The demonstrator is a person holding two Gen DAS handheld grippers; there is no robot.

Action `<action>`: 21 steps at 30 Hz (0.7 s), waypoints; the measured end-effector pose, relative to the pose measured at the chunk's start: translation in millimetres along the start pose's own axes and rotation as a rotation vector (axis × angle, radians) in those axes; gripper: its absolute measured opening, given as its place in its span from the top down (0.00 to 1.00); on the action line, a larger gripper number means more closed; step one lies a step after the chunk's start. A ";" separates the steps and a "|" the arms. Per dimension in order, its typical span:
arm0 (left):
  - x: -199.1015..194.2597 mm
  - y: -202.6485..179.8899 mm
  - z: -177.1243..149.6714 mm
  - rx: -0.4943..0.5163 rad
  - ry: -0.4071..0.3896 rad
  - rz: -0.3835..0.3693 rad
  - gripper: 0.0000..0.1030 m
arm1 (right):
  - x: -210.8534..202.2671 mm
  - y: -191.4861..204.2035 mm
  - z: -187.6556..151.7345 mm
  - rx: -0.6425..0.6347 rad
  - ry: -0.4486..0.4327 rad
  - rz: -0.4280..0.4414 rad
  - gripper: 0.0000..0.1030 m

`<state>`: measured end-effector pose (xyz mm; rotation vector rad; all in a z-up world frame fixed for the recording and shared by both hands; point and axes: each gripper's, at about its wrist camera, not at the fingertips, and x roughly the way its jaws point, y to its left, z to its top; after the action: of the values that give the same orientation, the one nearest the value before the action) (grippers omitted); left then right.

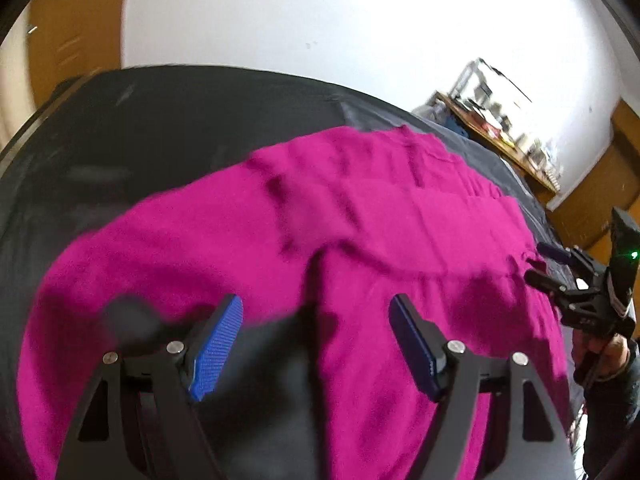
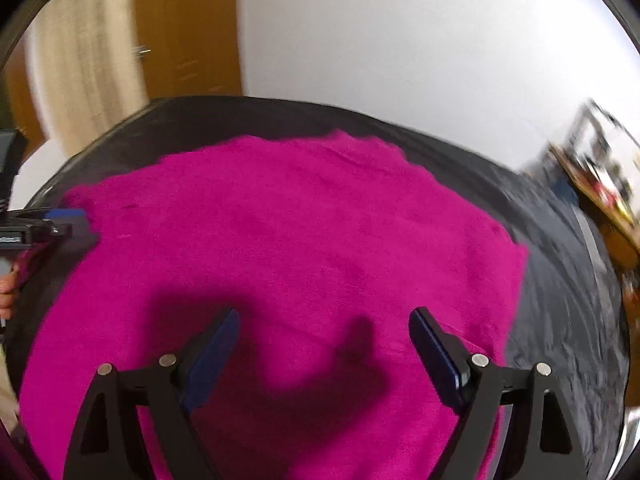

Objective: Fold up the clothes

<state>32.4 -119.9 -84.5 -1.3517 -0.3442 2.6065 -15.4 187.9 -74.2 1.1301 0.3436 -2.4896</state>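
Left hand-held gripper (image 1: pixel 316 320) spread, magenta garment (image 1: pixel 360 216), black surface (image 1: pixel 140 140), white wall (image 1: pixel 320 20)

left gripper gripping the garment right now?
No: in the left wrist view the left gripper is open, its blue pads spread apart above the magenta garment, nothing between them.

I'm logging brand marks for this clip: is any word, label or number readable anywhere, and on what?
None can be read.
Right gripper: pale marks on its black body, too blurred.
Magenta garment: no tag or print shows.
Shelf clutter: too small and blurred.
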 end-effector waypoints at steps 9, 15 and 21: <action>-104.0 82.9 -89.1 -0.072 -0.065 0.222 0.23 | -20.6 105.4 -2.5 -0.292 -0.031 0.091 0.14; -119.9 130.2 -117.4 -0.175 -0.079 0.241 0.23 | -21.5 135.8 -9.8 -0.336 -0.031 0.109 0.14; -103.4 129.2 -120.8 -0.128 -0.063 0.240 0.23 | -28.6 140.2 -15.2 -0.318 -0.021 0.092 0.14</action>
<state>183.0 -256.7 -108.8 -1.4348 -0.3866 2.8724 73.5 74.8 -71.0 0.9656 0.6399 -2.2640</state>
